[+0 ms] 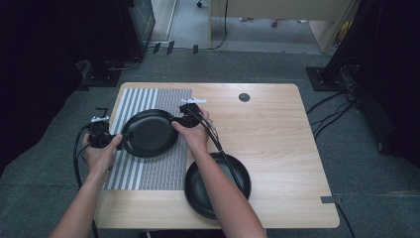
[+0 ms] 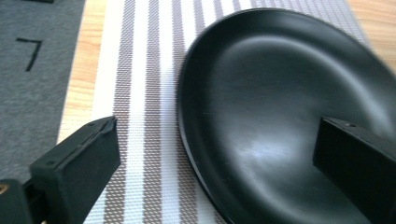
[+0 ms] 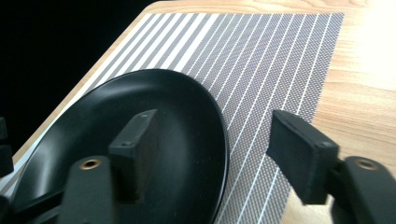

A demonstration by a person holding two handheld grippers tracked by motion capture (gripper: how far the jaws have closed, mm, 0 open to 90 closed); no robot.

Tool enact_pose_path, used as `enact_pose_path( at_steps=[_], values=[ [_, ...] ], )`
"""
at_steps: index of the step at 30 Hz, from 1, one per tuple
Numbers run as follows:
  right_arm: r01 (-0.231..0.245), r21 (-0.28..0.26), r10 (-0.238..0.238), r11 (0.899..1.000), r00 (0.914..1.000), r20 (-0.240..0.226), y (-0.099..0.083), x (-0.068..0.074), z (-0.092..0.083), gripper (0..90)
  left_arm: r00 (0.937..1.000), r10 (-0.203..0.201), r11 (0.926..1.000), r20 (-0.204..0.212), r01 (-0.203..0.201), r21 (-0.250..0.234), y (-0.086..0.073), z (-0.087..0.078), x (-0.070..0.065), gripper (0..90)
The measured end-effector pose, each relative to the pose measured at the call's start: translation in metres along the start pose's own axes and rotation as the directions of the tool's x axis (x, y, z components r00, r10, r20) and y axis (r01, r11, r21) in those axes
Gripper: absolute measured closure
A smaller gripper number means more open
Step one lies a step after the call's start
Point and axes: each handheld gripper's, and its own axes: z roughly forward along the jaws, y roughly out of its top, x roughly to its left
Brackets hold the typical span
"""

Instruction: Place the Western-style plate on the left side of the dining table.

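A black plate (image 1: pixel 148 133) lies on a grey-and-white striped placemat (image 1: pixel 148 99) at the table's left side. My left gripper (image 1: pixel 118 139) is at the plate's left rim. In the left gripper view the plate (image 2: pixel 280 116) has its rim between the left gripper (image 2: pixel 215 163) jaws, which stand wide apart, one over the placemat (image 2: pixel 149 93) and one over the plate's inside. My right gripper (image 1: pixel 177 120) is at the plate's right rim. In the right gripper view the right gripper (image 3: pixel 219 154) is open astride the rim of the plate (image 3: pixel 187 116), no pad pressing on it.
A second black plate (image 1: pixel 233 168) sits on the bare wooden table (image 1: pixel 277 134) near the front edge, partly under the right forearm. A round cable hole (image 1: pixel 244 97) is at the table's back. Grey carpet and cables surround the table.
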Motion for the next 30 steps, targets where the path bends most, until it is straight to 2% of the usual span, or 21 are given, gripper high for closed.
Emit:
enact_pose_path(
  at_steps=[3, 12, 14, 19, 22, 30],
  values=[
    [0.037, 0.019, -0.037, 0.999, 0.999, -0.027, -0.001, 0.001, -0.01, 26.2, 0.9998, -0.003, 1.0, 0.017, 0.003, 0.005, -0.002, -0.007, -0.004, 0.3],
    [0.026, 0.011, -0.026, 1.0, 0.9996, -0.013, -0.006, -0.009, -0.034, 23.7, 0.9998, 0.009, 0.9996, 0.02, -0.009, -0.028, -0.008, -0.023, -0.009, 0.3],
    [0.037, 0.01, -0.037, 0.999, 0.9993, -0.005, -0.007, -0.012, -0.04, 23.2, 0.9996, 0.01, 0.9995, 0.028, -0.009, -0.031, -0.011, -0.027, -0.01, 0.3],
    [0.072, -0.003, -0.072, 0.997, 0.9973, 0.016, -0.015, -0.023, -0.061, 22.4, 0.9989, 0.029, 0.9986, 0.037, -0.028, -0.046, -0.022, -0.037, -0.016, 0.3],
    [0.079, -0.008, -0.079, 0.997, 0.9967, 0.018, -0.018, -0.027, -0.068, 22.3, 0.9986, 0.026, 0.9983, 0.046, -0.023, -0.054, -0.027, -0.04, -0.018, 0.3],
    [0.096, -0.016, -0.096, 0.995, 0.9949, 0.032, -0.036, -0.046, -0.098, 22.0, 0.9972, 0.062, 0.9961, 0.042, -0.059, -0.066, -0.048, -0.054, -0.024, 0.3]
  ],
)
